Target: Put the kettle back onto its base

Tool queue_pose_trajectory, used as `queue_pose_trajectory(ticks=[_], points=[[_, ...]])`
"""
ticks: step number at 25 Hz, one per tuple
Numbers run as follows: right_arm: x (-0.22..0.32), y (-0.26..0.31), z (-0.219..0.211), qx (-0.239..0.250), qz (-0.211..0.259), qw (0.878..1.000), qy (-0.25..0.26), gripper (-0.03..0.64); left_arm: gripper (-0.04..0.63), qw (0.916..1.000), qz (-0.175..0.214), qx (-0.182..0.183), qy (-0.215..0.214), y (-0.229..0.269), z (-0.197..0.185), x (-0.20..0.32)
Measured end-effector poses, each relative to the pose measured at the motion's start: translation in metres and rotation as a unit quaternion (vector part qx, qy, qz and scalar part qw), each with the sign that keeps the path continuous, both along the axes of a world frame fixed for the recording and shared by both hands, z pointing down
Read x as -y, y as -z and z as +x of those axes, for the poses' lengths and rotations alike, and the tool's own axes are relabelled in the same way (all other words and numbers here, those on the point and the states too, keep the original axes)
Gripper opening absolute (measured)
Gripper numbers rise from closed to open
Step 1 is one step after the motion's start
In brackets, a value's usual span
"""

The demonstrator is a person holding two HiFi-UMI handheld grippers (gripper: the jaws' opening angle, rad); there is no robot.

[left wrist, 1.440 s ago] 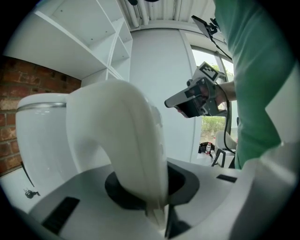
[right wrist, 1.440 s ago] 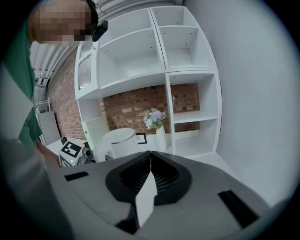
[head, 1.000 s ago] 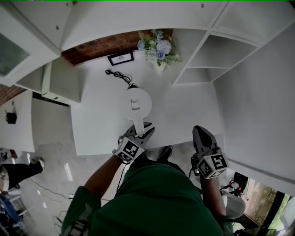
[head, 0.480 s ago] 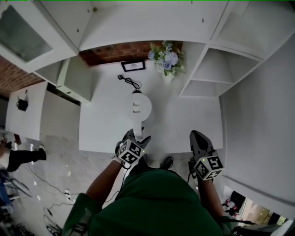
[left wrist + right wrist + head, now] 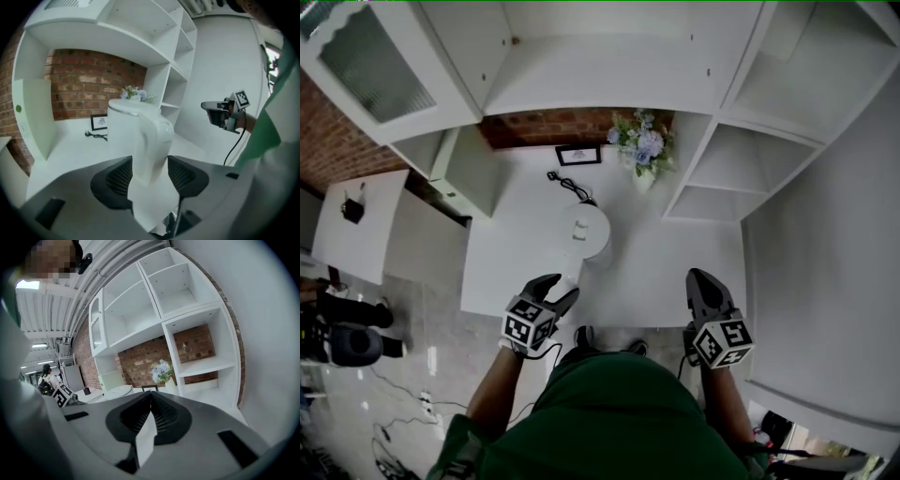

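White kettle handle [image 5: 152, 140] between opening jaws of left gripper [image 5: 150, 176].

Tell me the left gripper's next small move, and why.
Likely draw the left gripper straight back, clear of the handle. Its jaws are opening and do not press the handle between them. The kettle stands upright on the counter by itself, so nothing seems left to hold.

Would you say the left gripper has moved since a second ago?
Yes: left gripper drew back from the kettle toward the table's edge; jaws opening, handle between them.
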State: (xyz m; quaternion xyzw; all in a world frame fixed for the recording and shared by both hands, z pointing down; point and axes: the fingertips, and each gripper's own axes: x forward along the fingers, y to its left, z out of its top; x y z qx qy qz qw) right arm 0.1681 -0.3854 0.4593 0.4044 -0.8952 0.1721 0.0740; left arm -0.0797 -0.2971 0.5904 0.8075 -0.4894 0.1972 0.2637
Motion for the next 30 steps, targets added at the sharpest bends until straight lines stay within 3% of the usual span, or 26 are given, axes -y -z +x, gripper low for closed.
queue_pose_trajectory(ticks=[3,6,10,13,15,18,30], points=[[0.004,0.007,-0.002,0.006,0.010,1.000,0.003,0.021,0.247,0.9983,0.057,0.010,-0.005,0.047,-0.007,0.005],[0.004,0.017,-0.005,0.009,0.021,1.000,0.006,0.021,0.247,0.9909,0.132,0.020,0.018,0.107,-0.023,0.013],[0.008,0.033,-0.005,0.014,0.044,0.999,0.005,0.021,0.244,0.9661,0.238,0.041,0.092,0.182,-0.053,0.030],[0.012,0.051,-0.004,0.020,0.065,0.998,0.003,0.021,0.241,0.9529,0.282,0.040,0.104,0.218,-0.057,0.038],[0.014,0.063,-0.004,0.024,0.078,0.997,0.002,0.021,0.240,0.9500,0.294,0.031,0.102,0.229,-0.052,0.042],[0.014,0.078,-0.005,0.028,0.094,0.995,0.002,0.021,0.239,0.9526,0.287,0.016,0.100,0.230,-0.044,0.044],[0.012,0.100,-0.008,0.034,0.117,0.992,0.016,0.021,0.239,0.9560,0.277,0.012,0.094,0.222,-0.041,0.047]])
